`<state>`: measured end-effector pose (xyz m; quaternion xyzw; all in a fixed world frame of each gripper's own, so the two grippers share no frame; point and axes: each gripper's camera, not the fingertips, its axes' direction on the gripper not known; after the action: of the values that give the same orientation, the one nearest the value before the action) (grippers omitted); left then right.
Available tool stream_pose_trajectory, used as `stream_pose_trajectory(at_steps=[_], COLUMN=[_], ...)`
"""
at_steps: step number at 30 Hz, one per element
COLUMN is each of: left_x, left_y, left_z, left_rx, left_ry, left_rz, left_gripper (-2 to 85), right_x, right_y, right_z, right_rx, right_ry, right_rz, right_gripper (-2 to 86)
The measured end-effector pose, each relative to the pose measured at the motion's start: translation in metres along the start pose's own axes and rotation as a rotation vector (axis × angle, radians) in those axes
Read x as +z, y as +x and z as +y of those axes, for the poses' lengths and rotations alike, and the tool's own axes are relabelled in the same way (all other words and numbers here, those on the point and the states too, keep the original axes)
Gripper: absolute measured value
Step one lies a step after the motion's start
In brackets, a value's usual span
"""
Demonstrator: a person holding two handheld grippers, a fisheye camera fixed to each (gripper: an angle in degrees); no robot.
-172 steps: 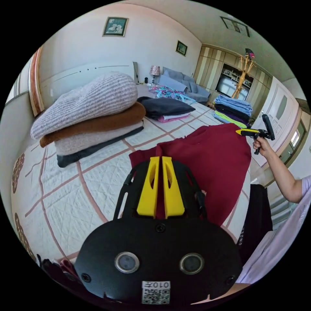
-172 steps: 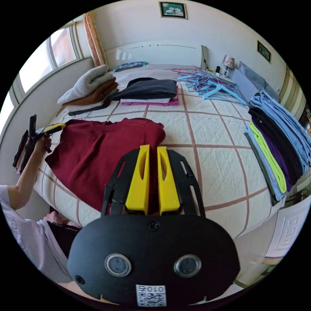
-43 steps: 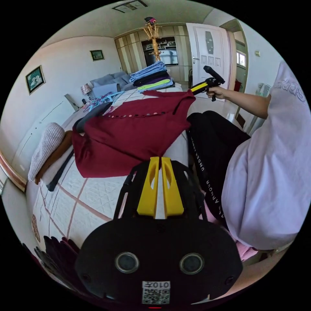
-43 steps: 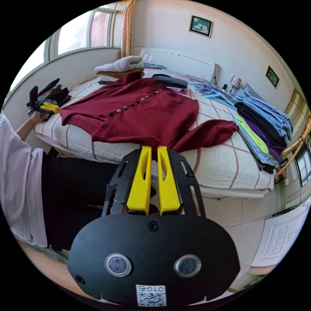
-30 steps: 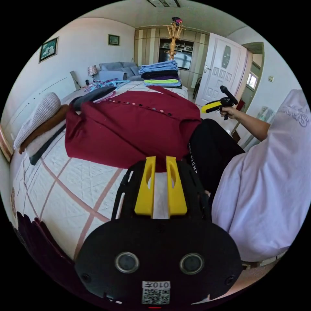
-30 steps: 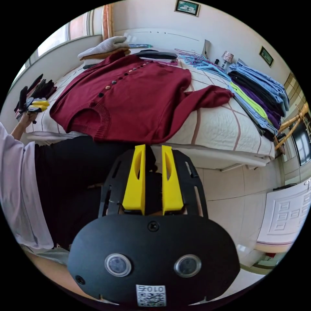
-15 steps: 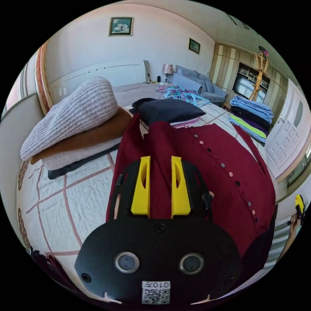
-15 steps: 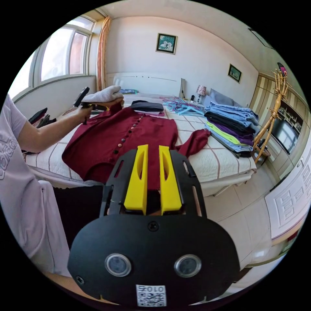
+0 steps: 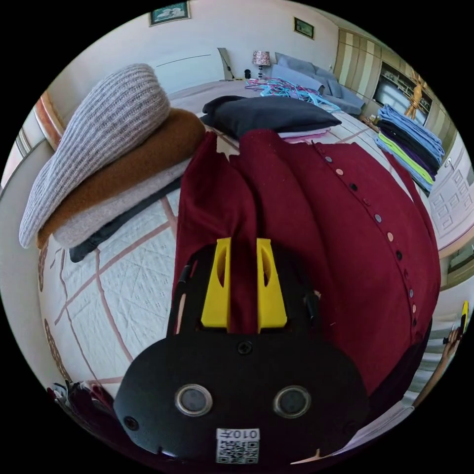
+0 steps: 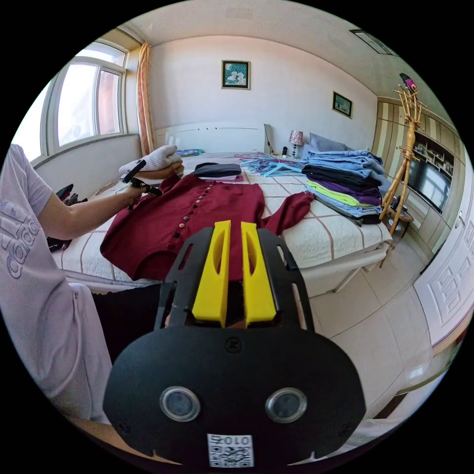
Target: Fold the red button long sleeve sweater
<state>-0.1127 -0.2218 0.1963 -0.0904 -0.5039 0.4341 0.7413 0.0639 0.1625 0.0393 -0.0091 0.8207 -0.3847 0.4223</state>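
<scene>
The red button sweater (image 9: 345,237) lies spread on the bed, button side up, its row of buttons running down the middle (image 10: 207,212). One sleeve (image 10: 291,207) reaches toward the folded stack. My left gripper (image 9: 244,242) is open and low over the other sleeve, beside the collar, with red cloth showing between its jaws. In the right gripper view the left gripper (image 10: 154,191) sits in a hand at that shoulder. My right gripper (image 10: 236,224) hangs off the bed's near edge, jaws close together with nothing between them. Its yellow tip (image 9: 464,310) shows at the left gripper view's edge.
Folded knit sweaters (image 9: 108,148) are stacked beside the collar, with a dark folded garment (image 9: 271,111) and hangers (image 9: 286,86) behind. A tall pile of folded clothes (image 10: 340,187) lies along the bed's (image 10: 335,237) right side. A coat stand (image 10: 407,148) rises over tiled floor.
The left gripper has dropped closer onto the sleeve by the collar, its jaws a little narrower. The right gripper has drawn back from the hem and its jaws have come together.
</scene>
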Motion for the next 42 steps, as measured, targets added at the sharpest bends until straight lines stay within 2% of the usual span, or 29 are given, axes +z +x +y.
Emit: stream_pose_trajectory(at_steps=[2, 4, 6, 8, 11, 13, 18, 20, 24, 27, 30, 34, 36, 38, 40, 42], left_x=[-0.010, -0.026, -0.048, -0.077, -0.113, -0.139, -0.205, -0.226, -0.244, -0.252, -0.272, -0.285, -0.270, -0.220, -0.189, -0.170], left_y=[-0.004, -0.018, -0.051, -0.110, -0.167, -0.186, -0.207, -0.207, -0.203, -0.193, -0.153, -0.028, 0.043, 0.122, 0.159, 0.179], left_z=[0.004, 0.012, 0.031, 0.075, 0.149, 0.194, 0.303, 0.353, 0.378, 0.348, 0.283, 0.154, 0.098, 0.044, 0.046, 0.071], left_rx=[0.028, -0.006, -0.123, -0.312, -0.429, -0.461, -0.568, -0.678, -0.693, -0.607, -0.433, -0.060, 0.130, 0.334, 0.426, 0.449], left_ry=[0.007, 0.059, 0.176, 0.366, 0.660, 0.766, 0.835, 0.873, 0.873, 0.870, 0.867, 0.866, 0.785, 0.532, 0.453, 0.445], left_rz=[-0.062, -0.030, 0.110, 0.397, 0.755, 0.824, 0.683, 0.540, 0.397, 0.376, 0.314, 0.347, 0.406, 0.584, 0.709, 0.680], left_gripper=[3.4, 2.1, 1.3, 0.8, 0.6, 0.5, 0.5, 0.5, 0.6, 0.7, 1.0, 2.0, 3.0, 5.2, 6.6, 7.5], right_x=[0.003, 0.003, -0.003, -0.008, -0.013, -0.016, -0.017, -0.016, -0.018, -0.020, -0.026, -0.029, -0.027, -0.025, -0.022, -0.012], right_y=[-0.002, -0.004, -0.008, -0.011, -0.013, -0.016, -0.038, -0.046, -0.062, -0.067, -0.066, -0.059, -0.053, -0.049, -0.043, -0.032], right_z=[-0.001, -0.002, -0.004, -0.003, -0.003, -0.005, -0.023, -0.032, -0.051, -0.061, -0.066, -0.069, -0.076, -0.083, -0.090, -0.096], right_rx=[-0.010, -0.018, -0.034, -0.038, -0.034, -0.035, -0.106, -0.127, -0.161, -0.178, -0.168, -0.141, -0.134, -0.139, -0.142, -0.125], right_ry=[-0.015, -0.026, -0.017, -0.001, 0.011, 0.018, 0.027, 0.031, 0.060, 0.058, 0.065, 0.069, 0.046, 0.024, 0.001, -0.042], right_rz=[-0.001, -0.013, -0.012, -0.003, -0.027, -0.044, -0.070, -0.086, -0.102, -0.119, -0.087, -0.072, -0.065, -0.049, -0.038, -0.055], right_gripper=[5.5, 5.5, 5.5, 5.4, 5.3, 5.3, 5.3, 5.2, 5.2, 5.2, 5.1, 4.8, 4.8, 5.0, 5.4, 6.0])
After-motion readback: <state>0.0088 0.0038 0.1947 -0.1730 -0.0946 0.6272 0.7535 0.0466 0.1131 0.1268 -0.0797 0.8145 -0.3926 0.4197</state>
